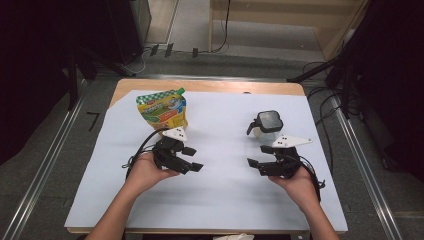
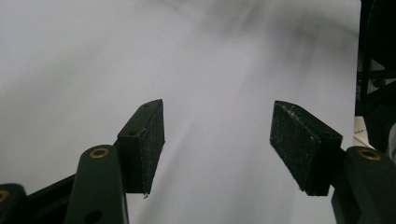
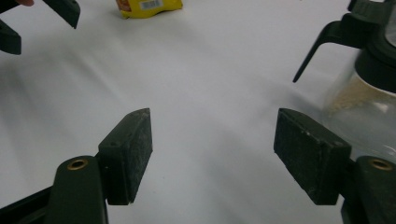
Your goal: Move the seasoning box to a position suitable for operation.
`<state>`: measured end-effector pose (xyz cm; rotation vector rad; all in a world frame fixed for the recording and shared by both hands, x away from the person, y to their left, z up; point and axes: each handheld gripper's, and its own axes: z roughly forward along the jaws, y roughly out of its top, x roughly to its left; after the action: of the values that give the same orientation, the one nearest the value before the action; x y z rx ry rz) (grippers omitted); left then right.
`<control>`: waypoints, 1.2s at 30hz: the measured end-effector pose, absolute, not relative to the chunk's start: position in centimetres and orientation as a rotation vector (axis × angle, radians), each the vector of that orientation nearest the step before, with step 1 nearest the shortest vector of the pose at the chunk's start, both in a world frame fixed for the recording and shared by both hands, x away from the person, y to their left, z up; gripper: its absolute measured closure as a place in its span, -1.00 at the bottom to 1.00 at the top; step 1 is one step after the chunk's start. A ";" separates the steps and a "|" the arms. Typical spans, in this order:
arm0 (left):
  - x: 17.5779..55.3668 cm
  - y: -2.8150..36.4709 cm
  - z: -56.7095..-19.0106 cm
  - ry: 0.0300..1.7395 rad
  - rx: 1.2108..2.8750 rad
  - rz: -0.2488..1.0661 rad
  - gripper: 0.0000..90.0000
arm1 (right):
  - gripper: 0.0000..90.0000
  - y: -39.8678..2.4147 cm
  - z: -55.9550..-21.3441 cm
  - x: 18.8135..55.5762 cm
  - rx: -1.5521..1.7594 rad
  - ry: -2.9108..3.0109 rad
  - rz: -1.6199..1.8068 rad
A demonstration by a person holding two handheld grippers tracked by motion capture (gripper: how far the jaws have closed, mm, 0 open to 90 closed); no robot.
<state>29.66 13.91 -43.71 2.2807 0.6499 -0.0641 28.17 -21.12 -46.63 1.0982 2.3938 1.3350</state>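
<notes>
A yellow and green food pouch (image 1: 163, 109) with a spout stands at the back left of the white sheet (image 1: 215, 190). A clear glass jar with a black lid and handle (image 1: 266, 125) stands at the back right, with pale powder at its bottom (image 3: 359, 100). My left gripper (image 1: 193, 159) rests in front of the pouch, pointing right, jaws open and empty over the sheet (image 2: 219, 140). My right gripper (image 1: 259, 156) sits just in front of the jar, pointing left, jaws open and empty (image 3: 212, 149). The pouch's lower edge (image 3: 149, 7) lies far ahead of it.
The sheet covers a wooden table (image 1: 210, 86) whose far edge shows. Metal rails (image 1: 50, 160) run along both sides on the floor, and cables and stand legs (image 1: 320, 70) lie beyond the table. The left gripper's jaws (image 3: 60, 9) show at the right gripper view's top left.
</notes>
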 end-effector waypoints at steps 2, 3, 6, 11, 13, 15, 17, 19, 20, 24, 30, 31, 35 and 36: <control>29.7 13.9 -43.7 0.653 2.284 -0.067 -0.20 | -0.34 -21.4 -46.6 28.3 1.108 2.384 1.332; 29.7 13.9 -43.7 0.653 2.286 -0.070 -0.20 | -0.33 -21.6 -46.6 28.4 1.120 2.374 1.325; 29.8 13.9 -43.7 0.673 2.281 -0.079 -0.23 | -0.33 -21.8 -46.7 28.5 1.138 2.361 1.314; 29.8 13.9 -43.7 0.670 2.281 -0.089 -0.23 | -0.33 -22.5 -46.8 29.0 1.178 2.324 1.299; 29.7 13.8 -43.8 0.668 2.281 -0.086 -0.23 | -0.31 -22.7 -46.9 29.2 1.198 2.312 1.285; 29.7 13.7 -43.8 0.661 2.285 -0.084 -0.23 | -0.31 -22.8 -47.0 29.3 1.212 2.304 1.271; 29.6 13.6 -43.8 0.658 2.283 -0.082 -0.23 | -0.31 -23.2 -47.2 29.7 1.249 2.283 1.244; 29.6 13.6 -43.7 0.655 2.286 -0.080 -0.23 | -0.32 -23.5 -47.4 30.1 1.278 2.256 1.239; 29.6 13.6 -43.7 0.649 2.284 -0.083 -0.23 | -0.33 -23.7 -47.4 30.3 1.292 2.242 1.237; 29.3 13.5 -43.6 0.645 2.286 -0.079 -0.23 | -0.35 -24.3 -47.6 31.1 1.345 2.192 1.232; 29.0 13.4 -43.6 0.637 2.297 -0.079 -0.23 | -0.47 -24.7 -47.9 32.1 1.384 2.148 1.181; 29.0 13.4 -43.7 0.635 2.294 -0.080 -0.23 | -0.50 -24.6 -48.0 32.3 1.392 2.140 1.179; 28.9 13.4 -43.9 0.642 2.297 -0.082 -0.23 | -0.59 -24.6 -48.4 33.1 1.449 2.100 1.170; 28.9 13.4 -43.9 0.644 2.300 -0.082 -0.23 | -0.62 -24.5 -48.5 33.2 1.464 2.086 1.172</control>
<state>28.86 13.43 -43.91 2.3003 0.6443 -0.0815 33.22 -24.50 -48.49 1.4642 2.0856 1.1717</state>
